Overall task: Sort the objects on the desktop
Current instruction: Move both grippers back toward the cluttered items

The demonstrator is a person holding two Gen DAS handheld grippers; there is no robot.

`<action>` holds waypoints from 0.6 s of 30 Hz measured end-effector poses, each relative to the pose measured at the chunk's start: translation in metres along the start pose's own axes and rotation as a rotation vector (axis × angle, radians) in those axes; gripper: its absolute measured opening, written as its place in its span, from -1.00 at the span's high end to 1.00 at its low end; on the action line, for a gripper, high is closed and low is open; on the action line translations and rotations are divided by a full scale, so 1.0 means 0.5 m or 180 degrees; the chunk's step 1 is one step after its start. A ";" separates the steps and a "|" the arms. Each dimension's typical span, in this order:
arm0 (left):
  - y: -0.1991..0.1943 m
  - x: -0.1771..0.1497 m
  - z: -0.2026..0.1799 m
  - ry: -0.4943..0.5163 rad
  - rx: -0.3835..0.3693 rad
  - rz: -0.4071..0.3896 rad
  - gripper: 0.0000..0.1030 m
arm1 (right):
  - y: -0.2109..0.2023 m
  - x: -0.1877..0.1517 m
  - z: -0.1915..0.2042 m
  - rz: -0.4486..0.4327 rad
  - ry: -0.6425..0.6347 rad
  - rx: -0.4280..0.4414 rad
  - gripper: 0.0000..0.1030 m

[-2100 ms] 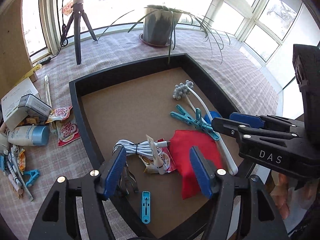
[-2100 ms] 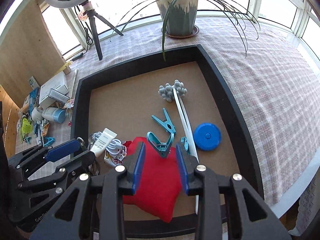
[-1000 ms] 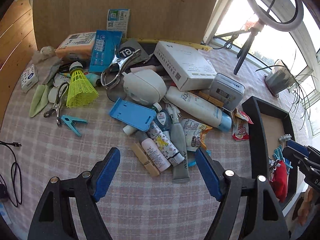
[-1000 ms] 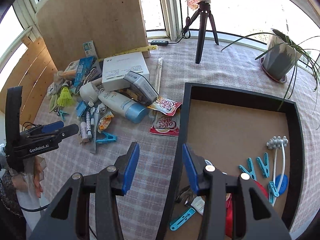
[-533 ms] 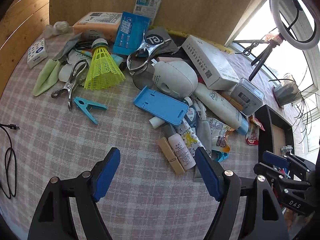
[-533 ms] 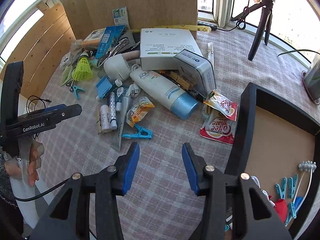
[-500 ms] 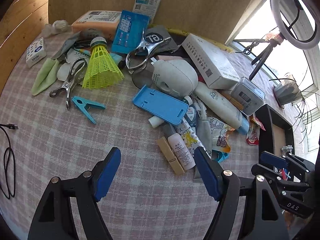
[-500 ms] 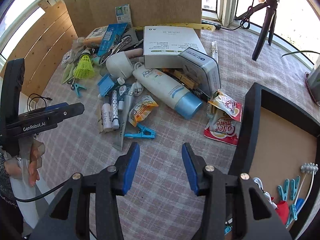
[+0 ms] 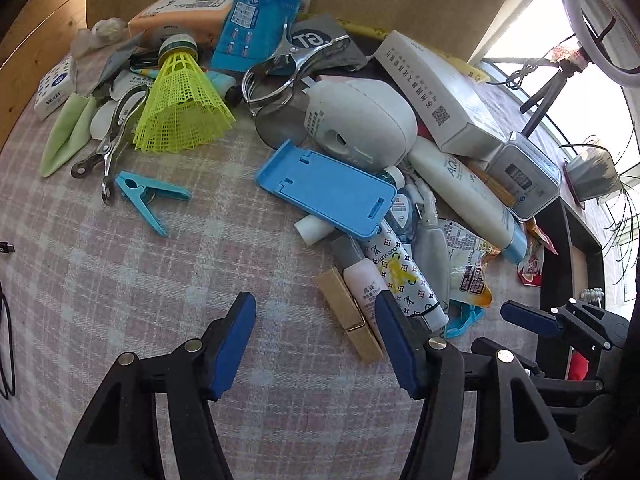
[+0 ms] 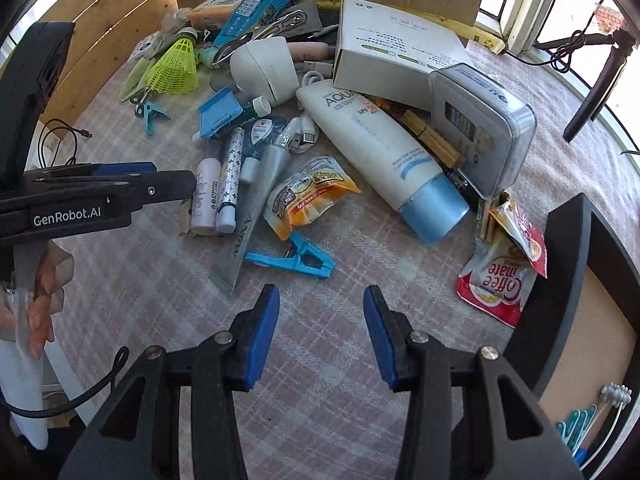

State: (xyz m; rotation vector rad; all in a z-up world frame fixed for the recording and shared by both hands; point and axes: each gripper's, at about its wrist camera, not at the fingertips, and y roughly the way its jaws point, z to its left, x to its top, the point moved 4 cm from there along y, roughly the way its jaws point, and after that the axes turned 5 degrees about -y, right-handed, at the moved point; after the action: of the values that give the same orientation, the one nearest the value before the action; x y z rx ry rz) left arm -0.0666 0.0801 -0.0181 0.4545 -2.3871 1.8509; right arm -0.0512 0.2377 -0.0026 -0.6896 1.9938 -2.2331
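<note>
A pile of small desktop things covers the checked cloth. My left gripper (image 9: 314,316) hovers over its near edge, jaws closing with only cloth between them. A wooden clothespin (image 9: 348,320) and small cosmetic tubes (image 9: 396,276) lie just beyond its right finger, untouched. My right gripper (image 10: 320,304) is open and empty, with a blue clothespin (image 10: 292,258) right ahead of its tips. A snack sachet (image 10: 308,196) and a white sunscreen tube (image 10: 376,144) lie beyond that. The black tray (image 10: 568,280) stands to the right.
A yellow shuttlecock (image 9: 180,112), a blue phone stand (image 9: 324,188), a second blue clothespin (image 9: 148,200), metal clips, a white box (image 10: 396,44), a tin (image 10: 480,128) and a Coffee mate sachet (image 10: 496,280) crowd the pile. A wooden board backs it. A hand holds the left gripper (image 10: 120,188).
Both grippers have swung from over the tray to the pile and come down closer to the cloth. The left jaws stand narrower than before.
</note>
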 end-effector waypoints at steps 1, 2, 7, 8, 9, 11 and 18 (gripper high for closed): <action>0.000 0.001 0.000 -0.0001 -0.0001 -0.0003 -0.16 | 0.005 0.002 0.001 0.0010 -0.0024 0.0000 0.16; 0.000 0.001 0.000 0.0008 0.0014 -0.0013 -0.17 | 0.009 0.004 0.003 0.0016 -0.0045 -0.0007 0.16; 0.004 -0.002 0.009 0.0023 0.0051 0.0002 -0.13 | 0.027 0.021 0.008 0.0020 -0.0136 0.0007 0.16; 0.004 -0.001 0.015 0.0014 0.0016 -0.0009 -0.12 | 0.032 0.025 0.008 0.0031 -0.0137 0.0038 0.16; 0.004 -0.003 0.016 0.0018 0.0006 -0.0013 -0.12 | 0.036 0.028 0.009 0.0036 -0.0140 0.0053 0.16; 0.003 -0.006 0.014 0.0015 -0.0033 -0.0006 -0.12 | 0.038 0.034 0.014 0.0002 -0.0202 0.0037 0.16; 0.002 -0.013 -0.013 0.0132 0.0004 -0.0053 -0.10 | 0.041 0.045 0.034 -0.0013 -0.0346 -0.0089 0.41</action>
State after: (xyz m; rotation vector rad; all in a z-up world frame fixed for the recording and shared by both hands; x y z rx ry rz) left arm -0.0612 0.0875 -0.0188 0.4304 -2.3484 1.8366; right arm -0.0703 0.2112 -0.0150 -0.8004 1.9774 -2.1246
